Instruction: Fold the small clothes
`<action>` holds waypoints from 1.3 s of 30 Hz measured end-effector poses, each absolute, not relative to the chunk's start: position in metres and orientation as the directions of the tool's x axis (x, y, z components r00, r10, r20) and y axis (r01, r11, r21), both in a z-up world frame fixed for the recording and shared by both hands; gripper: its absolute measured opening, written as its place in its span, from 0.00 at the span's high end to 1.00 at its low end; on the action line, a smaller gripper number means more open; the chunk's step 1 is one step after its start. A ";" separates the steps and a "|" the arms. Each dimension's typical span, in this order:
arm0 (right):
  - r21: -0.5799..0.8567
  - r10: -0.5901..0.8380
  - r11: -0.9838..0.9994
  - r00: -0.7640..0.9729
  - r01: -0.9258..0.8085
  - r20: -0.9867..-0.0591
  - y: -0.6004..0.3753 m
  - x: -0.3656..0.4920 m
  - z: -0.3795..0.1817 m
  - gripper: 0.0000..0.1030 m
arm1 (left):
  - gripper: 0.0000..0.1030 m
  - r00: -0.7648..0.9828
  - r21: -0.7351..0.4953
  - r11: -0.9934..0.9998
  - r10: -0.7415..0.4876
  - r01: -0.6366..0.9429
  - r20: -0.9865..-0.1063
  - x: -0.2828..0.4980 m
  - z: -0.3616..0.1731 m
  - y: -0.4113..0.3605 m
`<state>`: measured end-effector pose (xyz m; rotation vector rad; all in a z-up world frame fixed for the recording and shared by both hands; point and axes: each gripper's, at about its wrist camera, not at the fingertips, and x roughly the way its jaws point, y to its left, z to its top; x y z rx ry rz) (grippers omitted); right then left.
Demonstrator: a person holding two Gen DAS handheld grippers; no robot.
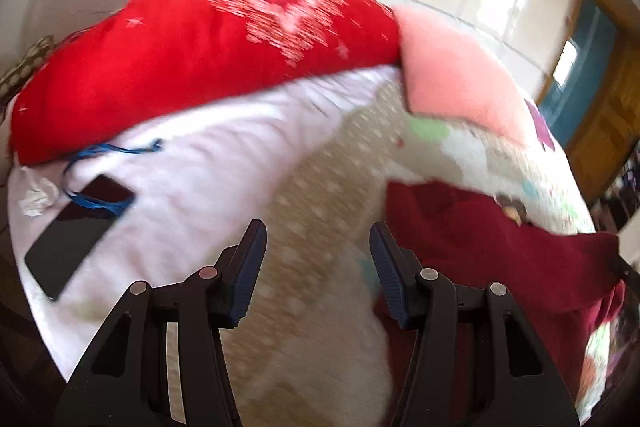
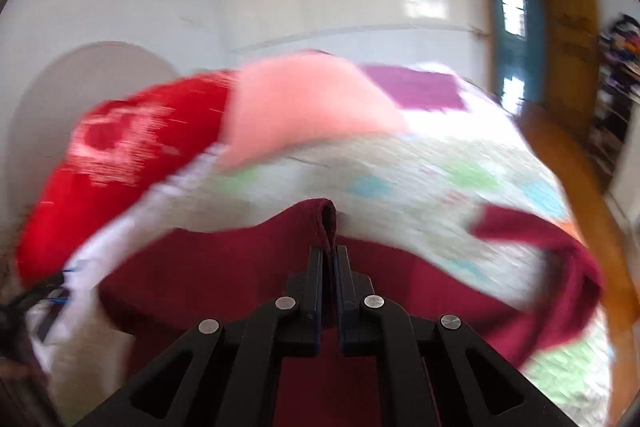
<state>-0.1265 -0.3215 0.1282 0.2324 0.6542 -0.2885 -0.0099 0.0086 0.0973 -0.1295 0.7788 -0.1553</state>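
Observation:
A dark maroon garment (image 2: 224, 283) lies on the bed. My right gripper (image 2: 330, 251) is shut on a fold of its edge, which sticks up between the jaws. The same garment shows in the left wrist view (image 1: 492, 251), to the right of my left gripper (image 1: 318, 239). My left gripper is open and empty above the speckled bedding, its right finger (image 1: 386, 267) close beside the garment's edge. Both views are blurred.
A red pillow (image 1: 168, 67) with white pattern and a pink cloth (image 1: 452, 79) lie at the far side of the bed. A black phone (image 1: 76, 231) with a blue cord lies at left. A wooden door (image 2: 568, 15) stands at right.

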 end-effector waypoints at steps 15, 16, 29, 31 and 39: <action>0.026 -0.264 0.877 0.525 0.480 -0.810 -0.377 -0.130 0.069 0.91 | 0.46 0.603 0.083 0.974 -0.064 0.212 -0.796 0.008 0.030 -0.075; 0.023 -0.279 0.871 0.532 0.491 -0.799 -0.378 -0.133 0.071 0.86 | 0.45 0.605 0.054 0.977 -0.083 0.205 -0.792 0.008 0.028 -0.068; 0.243 0.255 0.964 0.620 -0.105 -0.742 -0.230 -0.005 0.067 0.60 | 0.40 0.584 -0.114 0.979 -0.192 0.168 -0.789 0.005 0.023 -0.038; 0.215 0.268 0.963 0.594 -0.161 -0.758 -0.212 0.017 0.055 0.60 | 0.37 0.580 -0.139 0.977 -0.206 0.159 -0.788 0.007 0.020 -0.034; 0.070 0.222 0.954 0.529 -0.292 -0.819 -0.185 0.049 0.020 0.93 | 0.35 0.573 -0.174 0.971 -0.237 0.163 -0.784 0.011 0.017 -0.031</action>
